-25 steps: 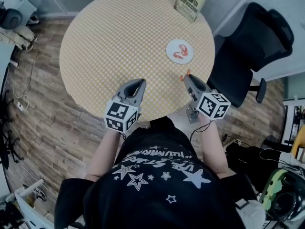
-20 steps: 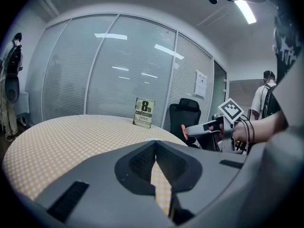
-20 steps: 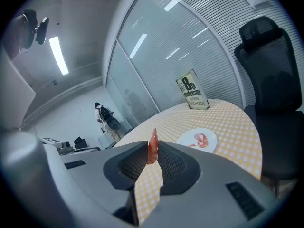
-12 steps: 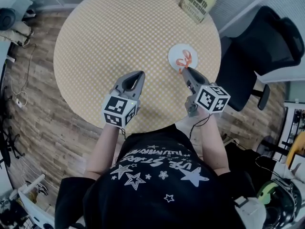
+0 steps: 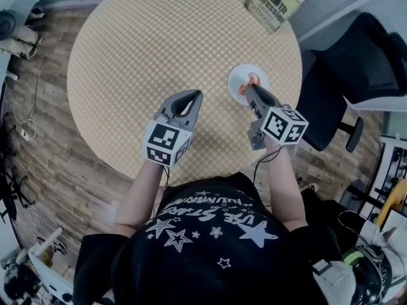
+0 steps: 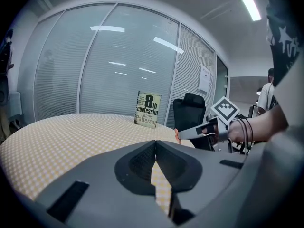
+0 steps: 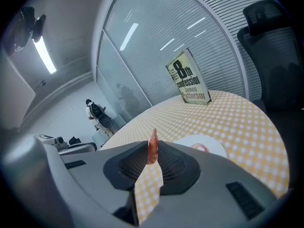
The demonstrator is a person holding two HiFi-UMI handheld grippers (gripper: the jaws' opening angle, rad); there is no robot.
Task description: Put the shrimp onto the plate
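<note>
A small white plate point(image 5: 249, 72) sits at the right side of the round checkered table point(image 5: 159, 43), with one orange shrimp point(image 5: 255, 78) lying on it. My right gripper point(image 5: 247, 89) is at the plate's near edge, shut on a second orange shrimp point(image 7: 152, 147) that sticks up between its jaws. In the right gripper view the plate point(image 7: 211, 147) with its shrimp point(image 7: 200, 147) lies just ahead. My left gripper point(image 5: 193, 96) hovers over the table to the left of the plate, jaws shut on nothing point(image 6: 155, 145).
A book point(image 5: 275, 2) stands upright at the table's far right edge. A black office chair point(image 5: 356, 62) is right of the table. Cables and gear lie on the wooden floor point(image 5: 38, 126) at the left.
My right gripper has carried the shrimp forward from the table's near right edge to the plate. The left gripper has drifted slightly right and forward.
</note>
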